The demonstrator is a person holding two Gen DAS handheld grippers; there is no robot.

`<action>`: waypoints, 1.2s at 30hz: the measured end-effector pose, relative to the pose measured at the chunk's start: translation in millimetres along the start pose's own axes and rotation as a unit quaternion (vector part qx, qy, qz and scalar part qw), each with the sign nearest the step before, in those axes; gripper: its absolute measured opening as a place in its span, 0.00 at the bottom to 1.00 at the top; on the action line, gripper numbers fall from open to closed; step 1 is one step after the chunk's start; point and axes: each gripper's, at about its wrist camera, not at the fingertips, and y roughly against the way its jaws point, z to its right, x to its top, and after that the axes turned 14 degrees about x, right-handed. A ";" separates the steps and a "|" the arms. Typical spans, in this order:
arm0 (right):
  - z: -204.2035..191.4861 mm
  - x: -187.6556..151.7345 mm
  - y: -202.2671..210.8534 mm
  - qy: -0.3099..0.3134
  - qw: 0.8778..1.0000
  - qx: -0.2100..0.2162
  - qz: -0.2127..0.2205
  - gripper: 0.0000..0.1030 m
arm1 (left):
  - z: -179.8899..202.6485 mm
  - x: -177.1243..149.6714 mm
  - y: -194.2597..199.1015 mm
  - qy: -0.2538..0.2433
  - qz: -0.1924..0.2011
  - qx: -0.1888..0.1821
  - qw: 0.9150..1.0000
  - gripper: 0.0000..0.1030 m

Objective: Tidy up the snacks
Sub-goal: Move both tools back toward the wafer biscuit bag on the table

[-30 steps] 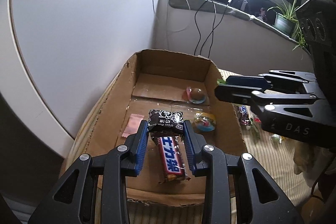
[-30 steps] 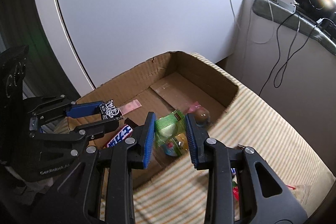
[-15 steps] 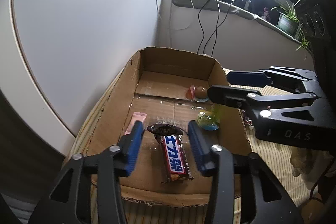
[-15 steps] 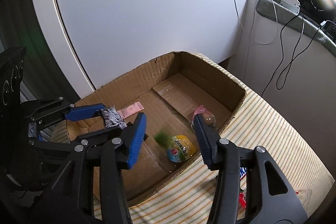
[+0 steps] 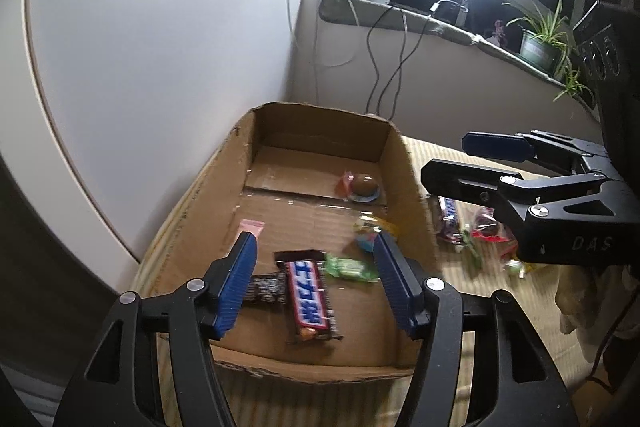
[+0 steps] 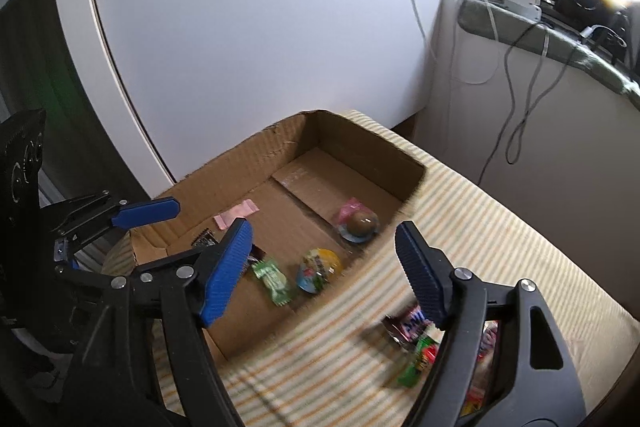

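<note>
Left tongs [image 5: 314, 279] hang apart over the cardboard box [image 5: 320, 115], jaws just been opening, nothing gripped; chocolate bar [image 5: 310, 297], dark wafer pack [image 5: 266, 289] & green candy [image 5: 348, 267] lie loose on the box floor below. Risk: dropping lower could snag the near box wall, or shove the bar. Mid-box floor is bare, good room. Right tongs [image 6: 324, 267] also apart & just been opening, empty, above the box's right wall. Risk: clipping that edge en route to loose snacks [image 6: 416, 339] on the striped cloth [image 6: 500, 227], w/ both tongs close together.

Striped cloth surface [image 6: 460, 227] carries an open cardboard box [image 6: 360, 141]; loose wrapped snacks [image 6: 416, 343] lie beside it
</note>
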 end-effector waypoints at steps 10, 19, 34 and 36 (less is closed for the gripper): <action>45.7 -29.6 55.4 -0.061 0.998 -0.032 0.013 0.75 | 44.2 -0.4 10.7 -0.014 -0.009 -0.056 0.998 0.68; 108.0 -73.5 104.8 -0.138 0.988 -0.068 0.023 0.75 | 104.0 -5.6 14.0 -0.044 -0.025 -0.113 0.992 0.68; 184.0 -136.3 124.4 -0.235 0.971 -0.042 0.009 0.75 | 208.4 -18.2 3.6 -0.098 -0.072 -0.202 0.972 0.68; 189.6 -140.5 123.0 -0.241 0.970 -0.031 0.006 0.75 | 217.6 -18.8 -1.2 -0.099 -0.082 -0.208 0.970 0.68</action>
